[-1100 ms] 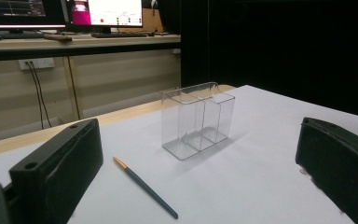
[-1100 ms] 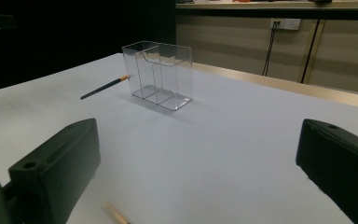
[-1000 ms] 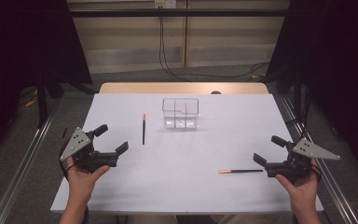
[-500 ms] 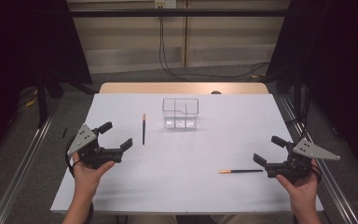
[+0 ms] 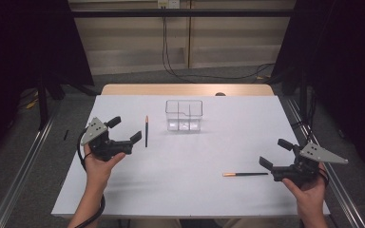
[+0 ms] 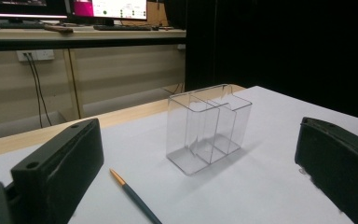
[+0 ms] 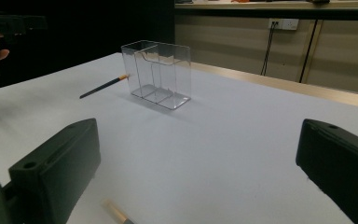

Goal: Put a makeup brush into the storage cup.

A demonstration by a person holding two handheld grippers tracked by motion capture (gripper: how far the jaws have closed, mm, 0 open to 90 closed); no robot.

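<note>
We log the left gripper (image 5: pixel 123 129) with jaws spread wide and empty, just beside a dark pencil (image 5: pixel 146 131) lying left of the clear divided holder (image 5: pixel 184 115). We log the right gripper (image 5: pixel 276 153) likewise wide and empty, its jaws just beside the end of a second dark, tan-tipped pencil (image 5: pixel 245 174) lying flat on the white table (image 5: pixel 195 190).

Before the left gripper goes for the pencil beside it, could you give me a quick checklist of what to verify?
1. Left gripper jaws open: ok.
2. Dark pencil lying free on the table, not yet between the jaws: ok.
3. Clear holder upright, nothing in its compartments: ok.
4. Path from pencil to holder unobstructed: ok.
5. Right gripper open and apart from the second pencil: ok.
6. Pencil's exact height against the jaws: cannot tell.
</note>
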